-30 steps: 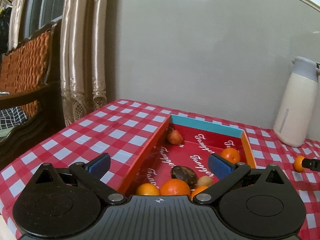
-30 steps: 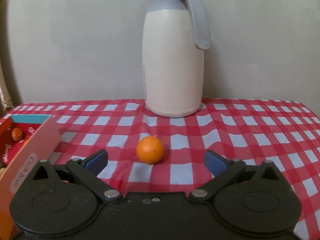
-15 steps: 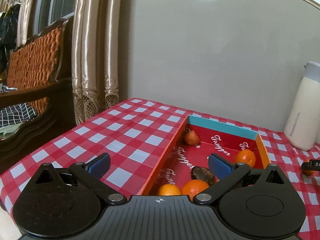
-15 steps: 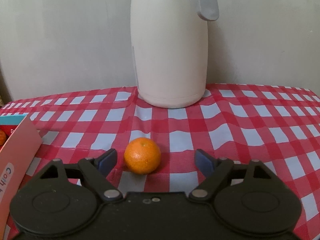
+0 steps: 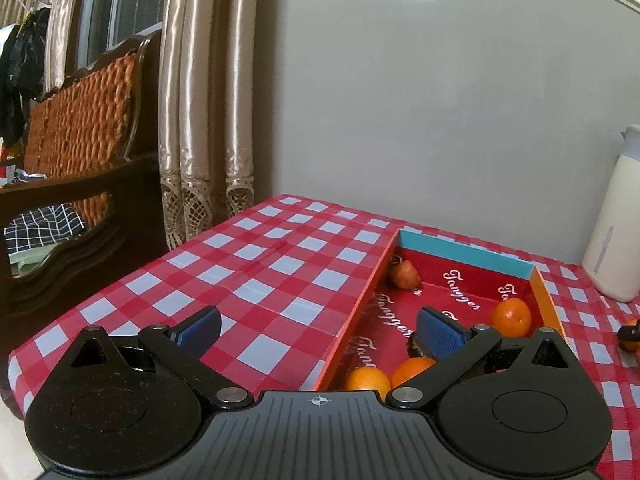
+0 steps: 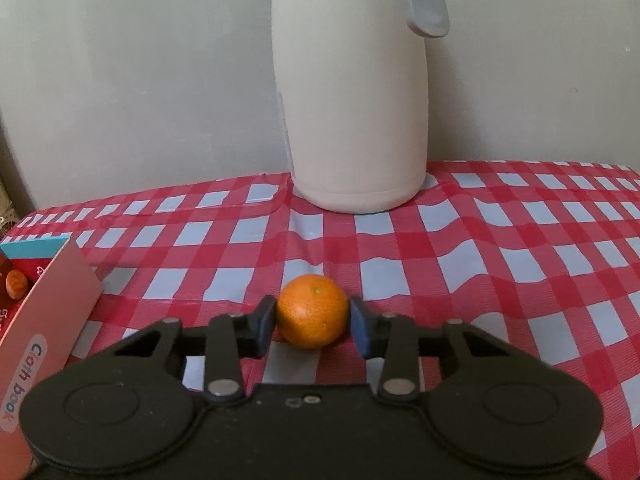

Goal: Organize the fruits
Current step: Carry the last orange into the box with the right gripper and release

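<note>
My right gripper (image 6: 313, 326) is shut on a small orange (image 6: 313, 311) that rests on the checked tablecloth; its blue pads touch both sides of the fruit. That orange also shows at the right edge of the left wrist view (image 5: 631, 335). My left gripper (image 5: 318, 330) is open and empty, above the near left wall of the red box (image 5: 466, 254). The box holds several oranges, among them one by the right wall (image 5: 511, 317) and one at the near end (image 5: 368, 382), a reddish fruit (image 5: 405, 274) at the far corner and a dark fruit partly hidden by my finger.
A tall cream thermos jug (image 6: 354, 100) stands close behind the held orange, against the wall. The box's outer wall (image 6: 44, 316) is at the left of the right wrist view. A wooden chair (image 5: 80, 152) and curtains (image 5: 200, 120) stand beyond the table's left edge.
My right gripper moved forward around the orange and closed on it. My left gripper drifted left and back, so the box now sits further right in its view.
</note>
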The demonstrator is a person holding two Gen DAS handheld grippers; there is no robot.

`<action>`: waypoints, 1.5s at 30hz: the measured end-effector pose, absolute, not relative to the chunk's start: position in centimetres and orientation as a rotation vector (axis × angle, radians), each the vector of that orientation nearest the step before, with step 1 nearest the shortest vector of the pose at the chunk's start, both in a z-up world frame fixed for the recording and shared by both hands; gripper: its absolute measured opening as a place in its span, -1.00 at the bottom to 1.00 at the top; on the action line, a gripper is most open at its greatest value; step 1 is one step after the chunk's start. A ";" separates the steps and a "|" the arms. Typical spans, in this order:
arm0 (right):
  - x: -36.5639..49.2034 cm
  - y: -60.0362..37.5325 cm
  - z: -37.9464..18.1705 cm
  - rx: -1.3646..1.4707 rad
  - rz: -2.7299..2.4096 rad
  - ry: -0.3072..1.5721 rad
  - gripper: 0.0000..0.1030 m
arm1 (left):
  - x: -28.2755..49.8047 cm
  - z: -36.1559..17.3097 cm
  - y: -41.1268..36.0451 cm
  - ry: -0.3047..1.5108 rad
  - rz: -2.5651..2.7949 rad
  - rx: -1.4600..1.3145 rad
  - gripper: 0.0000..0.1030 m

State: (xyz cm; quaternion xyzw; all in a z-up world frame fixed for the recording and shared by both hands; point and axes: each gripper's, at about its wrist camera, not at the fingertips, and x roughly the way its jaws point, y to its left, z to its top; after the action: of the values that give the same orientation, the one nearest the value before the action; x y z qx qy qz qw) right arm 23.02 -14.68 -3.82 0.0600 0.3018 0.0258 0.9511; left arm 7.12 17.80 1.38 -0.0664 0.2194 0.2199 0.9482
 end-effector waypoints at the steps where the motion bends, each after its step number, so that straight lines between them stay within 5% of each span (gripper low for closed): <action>1: 22.8 -14.7 -3.7 0.125 0.055 0.614 -0.26 | 7.1 1.4 17.9 0.446 0.451 -0.135 1.00; 45: 15.3 0.9 1.5 -0.062 0.441 0.485 -0.27 | 1.6 1.0 25.1 0.451 0.602 -0.138 1.00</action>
State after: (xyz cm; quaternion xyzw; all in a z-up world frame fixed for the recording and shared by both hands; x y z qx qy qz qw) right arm 15.33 0.91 1.52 -0.0306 0.2383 0.2167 0.9462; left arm 1.63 25.11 1.02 -0.0673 0.2202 0.2935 0.9278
